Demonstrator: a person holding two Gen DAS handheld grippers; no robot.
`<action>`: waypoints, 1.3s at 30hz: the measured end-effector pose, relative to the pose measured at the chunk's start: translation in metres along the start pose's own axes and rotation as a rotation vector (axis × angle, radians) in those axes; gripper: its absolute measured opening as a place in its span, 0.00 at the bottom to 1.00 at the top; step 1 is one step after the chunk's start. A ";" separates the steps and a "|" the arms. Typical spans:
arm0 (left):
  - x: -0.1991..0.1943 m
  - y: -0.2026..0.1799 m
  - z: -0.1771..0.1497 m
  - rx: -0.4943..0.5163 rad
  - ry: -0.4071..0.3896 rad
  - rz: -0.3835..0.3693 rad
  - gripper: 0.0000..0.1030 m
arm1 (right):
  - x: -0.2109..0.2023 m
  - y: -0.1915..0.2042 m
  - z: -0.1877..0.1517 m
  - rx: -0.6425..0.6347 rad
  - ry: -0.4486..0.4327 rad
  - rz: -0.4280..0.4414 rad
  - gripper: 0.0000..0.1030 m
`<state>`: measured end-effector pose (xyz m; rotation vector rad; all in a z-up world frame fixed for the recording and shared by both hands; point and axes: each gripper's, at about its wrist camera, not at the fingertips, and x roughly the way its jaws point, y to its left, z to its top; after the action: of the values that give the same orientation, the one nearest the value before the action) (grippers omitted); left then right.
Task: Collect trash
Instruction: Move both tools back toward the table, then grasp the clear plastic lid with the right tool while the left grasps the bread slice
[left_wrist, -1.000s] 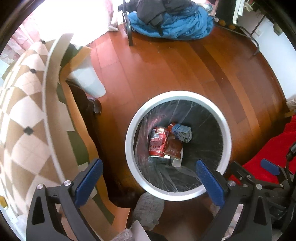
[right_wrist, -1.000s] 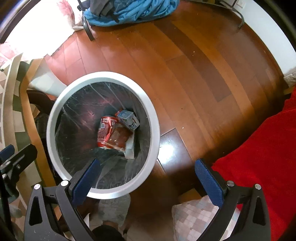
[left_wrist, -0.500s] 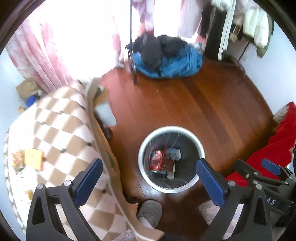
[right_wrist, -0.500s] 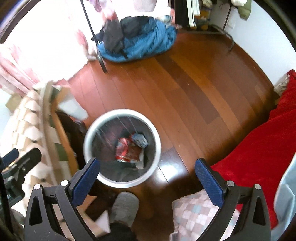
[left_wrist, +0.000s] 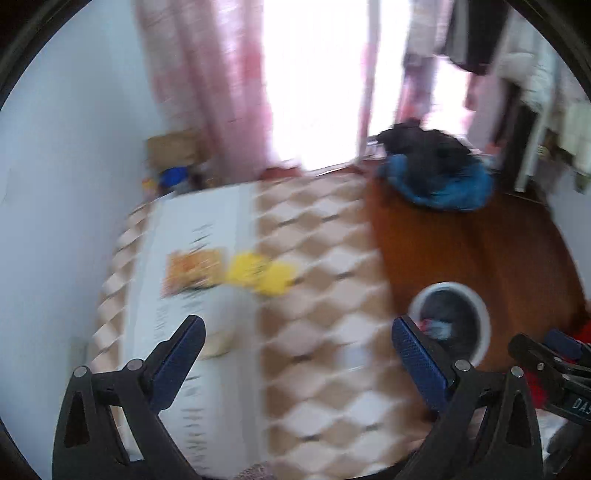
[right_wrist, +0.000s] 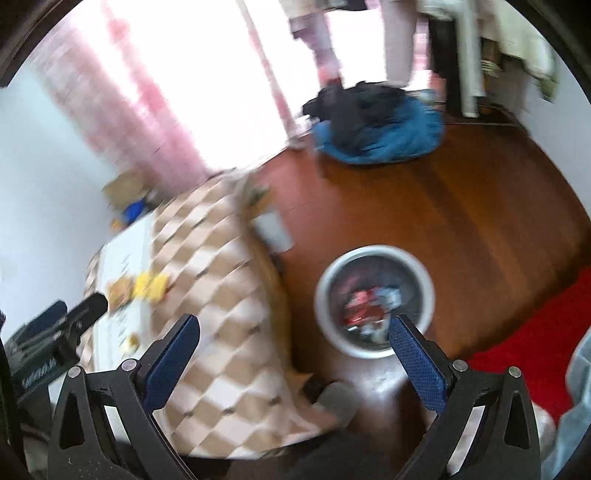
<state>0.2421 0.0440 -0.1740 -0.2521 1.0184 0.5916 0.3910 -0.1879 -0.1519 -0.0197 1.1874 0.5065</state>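
A round white-rimmed trash bin (right_wrist: 428, 280) lined with clear plastic stands on the wooden floor; red and blue trash (right_wrist: 364, 308) lies inside. It also shows in the left wrist view (left_wrist: 482, 310). On the checkered table (left_wrist: 325, 266) lie a yellow crumpled item (left_wrist: 260, 273) and an orange-printed packet (left_wrist: 194, 271), both blurred. My left gripper (left_wrist: 297, 363) is open and empty above the table. My right gripper (right_wrist: 293, 363) is open and empty, between the table edge and the bin.
A blue and black pile of clothes (right_wrist: 376, 129) lies on the floor at the back. A red cloth (right_wrist: 535, 339) is at the right. Pink curtains (left_wrist: 229, 85) hang by the bright window. A grey slipper (right_wrist: 338, 400) is on the floor near the table.
Both grippers have risen and swung left, away from the bin. The bin has shrunk and shifted right in both views; the tabletop with its yellow item has come into view.
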 end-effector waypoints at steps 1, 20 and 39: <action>0.007 0.018 -0.008 -0.015 0.015 0.028 1.00 | 0.012 0.022 -0.007 -0.035 0.028 0.019 1.00; 0.135 0.170 -0.085 -0.304 0.267 0.010 0.99 | 0.218 0.139 -0.075 -0.139 0.306 -0.002 0.54; 0.157 0.125 -0.062 -0.235 0.241 -0.064 0.05 | 0.217 0.161 -0.078 -0.212 0.287 0.011 0.42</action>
<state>0.1867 0.1712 -0.3309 -0.5722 1.1677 0.6328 0.3205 0.0130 -0.3354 -0.2756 1.4089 0.6532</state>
